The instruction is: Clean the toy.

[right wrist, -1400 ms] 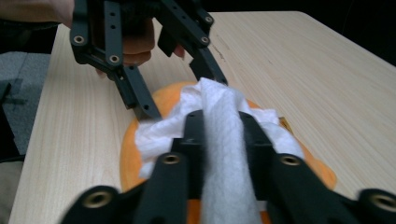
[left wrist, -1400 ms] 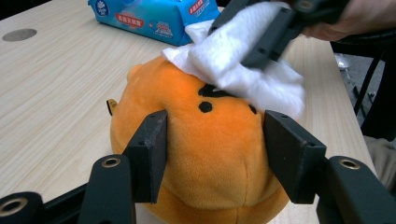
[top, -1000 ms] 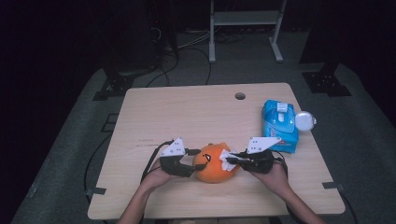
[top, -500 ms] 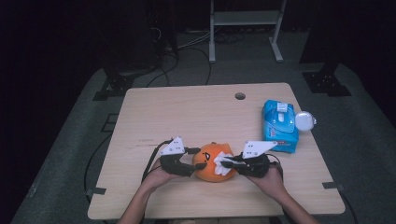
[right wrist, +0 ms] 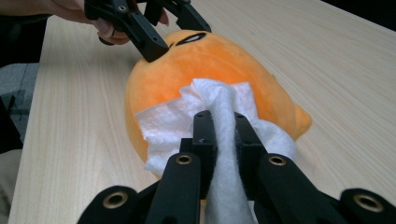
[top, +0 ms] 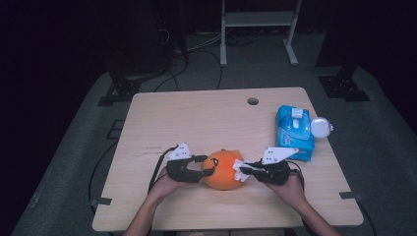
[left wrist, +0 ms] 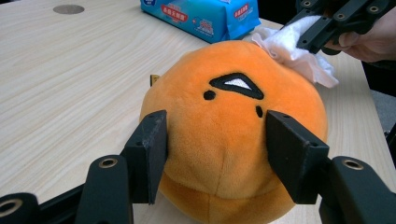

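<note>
An orange plush toy (top: 223, 169) with a black stitched face sits on the wooden table (top: 196, 123) near the front edge. My left gripper (top: 204, 172) grips its left side. In the left gripper view the two pads (left wrist: 152, 149) press into the plush (left wrist: 224, 126); the jaws have just been closing on it. My right gripper (top: 244, 169) is shut on a white tissue (top: 239, 168) and holds it against the plush's right side. In the right gripper view the tissue (right wrist: 163, 121) is bunched between the jaws of the right gripper (right wrist: 224, 123) and spreads over the plush (right wrist: 219, 60).
A blue pack of wipes (top: 294, 132) lies at the table's right, with a small white round object (top: 321, 127) beside it. A cable hole (top: 253, 101) is near the far edge. A metal stand (top: 255, 19) is on the floor beyond.
The right gripper with the tissue has shifted slightly along the plush's right side. The left gripper and the plush have stayed where they were.
</note>
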`<state>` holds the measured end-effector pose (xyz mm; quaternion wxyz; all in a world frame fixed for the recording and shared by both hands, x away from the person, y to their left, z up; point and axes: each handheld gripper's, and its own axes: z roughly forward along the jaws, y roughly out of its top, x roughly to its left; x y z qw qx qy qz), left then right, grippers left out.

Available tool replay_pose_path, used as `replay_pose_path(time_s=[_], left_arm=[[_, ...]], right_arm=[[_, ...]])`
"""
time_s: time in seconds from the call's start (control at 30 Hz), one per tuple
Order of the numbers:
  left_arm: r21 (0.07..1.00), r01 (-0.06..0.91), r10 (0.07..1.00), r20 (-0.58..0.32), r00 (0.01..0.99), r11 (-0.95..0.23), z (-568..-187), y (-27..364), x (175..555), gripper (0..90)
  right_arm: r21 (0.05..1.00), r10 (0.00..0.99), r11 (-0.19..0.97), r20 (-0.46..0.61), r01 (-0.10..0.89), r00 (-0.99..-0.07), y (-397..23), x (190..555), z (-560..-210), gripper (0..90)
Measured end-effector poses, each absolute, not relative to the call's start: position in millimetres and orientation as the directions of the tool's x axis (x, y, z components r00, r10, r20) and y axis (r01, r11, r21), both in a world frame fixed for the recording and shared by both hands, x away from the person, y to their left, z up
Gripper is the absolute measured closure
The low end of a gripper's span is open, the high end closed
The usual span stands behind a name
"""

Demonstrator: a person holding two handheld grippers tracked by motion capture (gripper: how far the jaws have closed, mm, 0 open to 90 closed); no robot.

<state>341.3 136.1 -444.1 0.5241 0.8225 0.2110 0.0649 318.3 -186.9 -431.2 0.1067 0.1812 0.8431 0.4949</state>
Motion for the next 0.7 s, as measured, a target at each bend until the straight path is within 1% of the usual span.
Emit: replay_pose_path(time_s=[0.1,0.23,0.37,0.47,0.57,0.7], left_arm=[[0.890,0.284,0.428,-0.114,0.896,-0.358,-444.9,134.6,342.0,40.8],[0.892,0.296,0.438,-0.127,0.890,-0.342,-446.2,134.7,343.1,40.1],[0.891,0.295,0.428,-0.131,0.894,-0.345,-447.0,137.1,341.9,40.3],[0.889,0.288,0.421,-0.124,0.899,-0.355,-447.1,138.5,340.8,40.5],[0.890,0.288,0.417,-0.126,0.900,-0.354,-447.4,139.2,340.5,40.5],[0.891,0.276,0.410,-0.115,0.905,-0.360,-447.3,138.7,339.9,40.3]], right_arm=[[0.879,0.414,0.433,0.002,0.199,-0.910,-186.6,316.1,-430.2,81.9],[0.891,0.347,0.430,-0.012,0.148,-0.938,-166.7,307.0,-424.8,81.6],[0.885,0.326,0.451,-0.042,0.117,-0.944,-158.6,303.6,-425.0,81.6],[0.891,0.356,0.427,-0.007,0.156,-0.935,-170.6,310.7,-426.6,81.7],[0.884,0.407,0.425,0.004,0.194,-0.913,-186.5,318.4,-430.8,81.6],[0.878,0.448,0.422,0.017,0.228,-0.894,-198.7,323.4,-434.0,81.7]])
